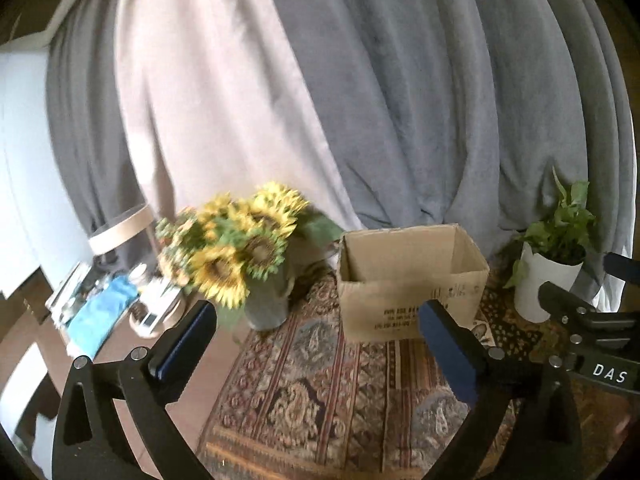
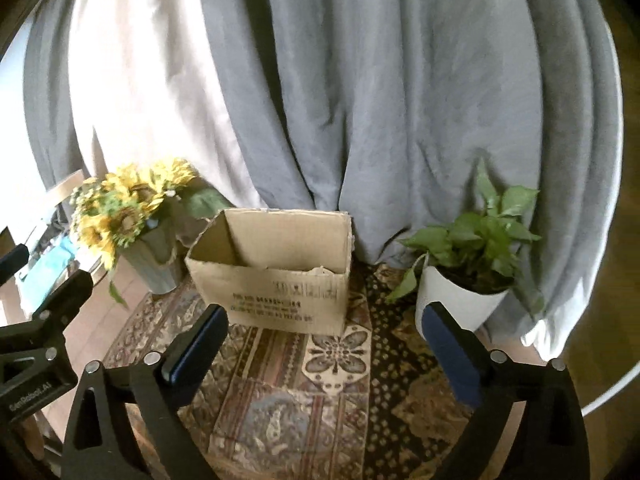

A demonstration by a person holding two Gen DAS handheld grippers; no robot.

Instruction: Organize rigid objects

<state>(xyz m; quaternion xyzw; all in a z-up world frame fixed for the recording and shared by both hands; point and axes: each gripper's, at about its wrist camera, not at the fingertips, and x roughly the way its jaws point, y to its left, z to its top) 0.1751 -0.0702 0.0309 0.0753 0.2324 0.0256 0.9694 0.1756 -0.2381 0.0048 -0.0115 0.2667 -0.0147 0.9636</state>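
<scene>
While both tongs, left tongs (image 1: 318, 322) and right tongs (image 2: 324, 326), spread wide and empty: cardboard box (image 2: 276, 276) probably light, stiff, thin-walled; best gripped by rim.

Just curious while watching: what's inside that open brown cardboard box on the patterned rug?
The open brown cardboard box shows only bare inner walls from both views. Its front wall hides the floor, so anything lying low inside cannot be seen.

left claw (image 1: 320, 314): black, blue pads, silver screws | right claw (image 2: 324, 318): same
</scene>
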